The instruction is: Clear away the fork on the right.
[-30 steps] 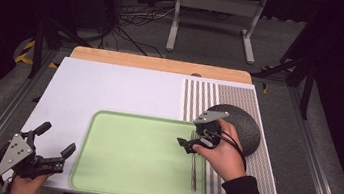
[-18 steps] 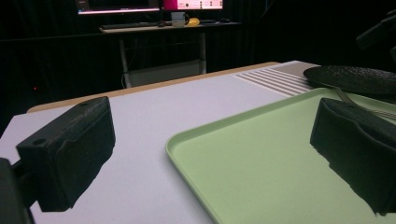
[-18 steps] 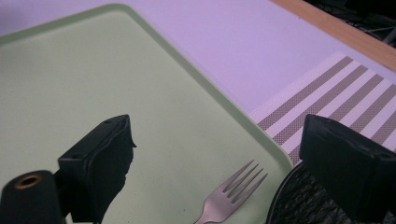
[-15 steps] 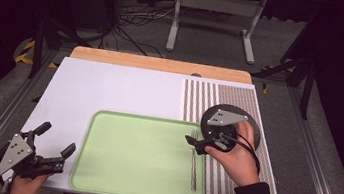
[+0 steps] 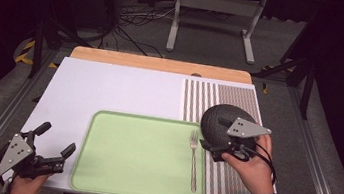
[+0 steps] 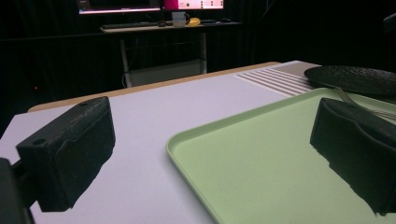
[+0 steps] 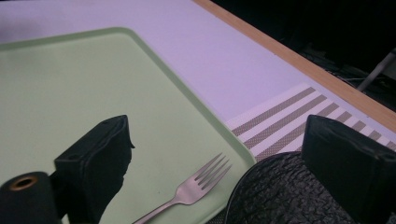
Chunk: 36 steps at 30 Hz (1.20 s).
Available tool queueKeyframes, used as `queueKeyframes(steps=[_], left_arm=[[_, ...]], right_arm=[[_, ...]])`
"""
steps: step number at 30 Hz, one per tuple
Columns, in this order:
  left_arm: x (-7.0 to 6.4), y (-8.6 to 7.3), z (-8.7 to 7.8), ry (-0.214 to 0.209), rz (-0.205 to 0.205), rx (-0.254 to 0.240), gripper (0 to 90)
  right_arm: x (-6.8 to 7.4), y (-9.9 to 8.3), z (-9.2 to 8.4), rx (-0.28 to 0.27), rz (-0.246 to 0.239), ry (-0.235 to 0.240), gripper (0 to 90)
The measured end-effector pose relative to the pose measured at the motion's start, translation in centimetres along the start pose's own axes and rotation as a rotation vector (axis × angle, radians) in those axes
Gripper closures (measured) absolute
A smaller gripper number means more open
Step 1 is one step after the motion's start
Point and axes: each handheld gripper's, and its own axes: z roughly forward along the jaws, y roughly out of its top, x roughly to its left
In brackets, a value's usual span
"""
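While the right gripper (image 5: 214, 151) hovers at the left edge of the dark textured round plate (image 5: 220, 119), its jaws stand wide apart with nothing between them; in the right gripper view the plate's rim lies below the right jaw. Silver metal fork (image 5: 194, 159): lies flat on the pale green rectangular plastic tray (image 5: 136, 158), along its three-o'clock side, tines toward twelve o'clock, just beside the gripper at its nine o'clock. Plate: rests on the grey-and-white striped placemat (image 5: 200, 98), at two o'clock from the tray. Left gripper (image 5: 55, 147): at the tray's eight o'clock over the white tabletop (image 5: 120, 88), jaws spread wide, empty.
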Motion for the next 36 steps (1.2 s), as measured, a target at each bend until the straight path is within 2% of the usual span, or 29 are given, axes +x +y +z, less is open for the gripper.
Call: queueKeyframes(steps=[3, 16, 26, 29, 34, 36], left_arm=[[0.0, 0.0, 0.0, 0.001, -0.001, -0.001, 0.6], [0.0, 0.0, 0.0, 0.002, -0.001, -0.001, 0.7], [0.0, 0.0, 0.0, 0.003, 0.000, 0.001, 0.6], [0.0, 0.0, 0.0, 0.004, 0.000, 0.001, 0.6], [0.0, 0.0, 0.0, 0.005, -0.001, 0.002, 0.6], [0.0, 0.0, 0.0, 0.006, -0.002, 0.000, 0.6]], right_arm=[[-0.3, -0.8, -0.8, -0.029, 0.033, -0.007, 11.2], [-1.3, -4.3, -3.0, -0.127, 0.091, -0.042, 6.9], [-1.4, -6.2, -3.2, -0.165, 0.118, -0.038, 4.4], [-1.3, -7.3, -3.3, -0.201, 0.144, -0.042, 3.9], [-1.4, -8.3, -3.4, -0.214, 0.168, -0.050, 3.5], [-1.5, -9.0, -3.6, -0.235, 0.180, -0.050, 3.2]])
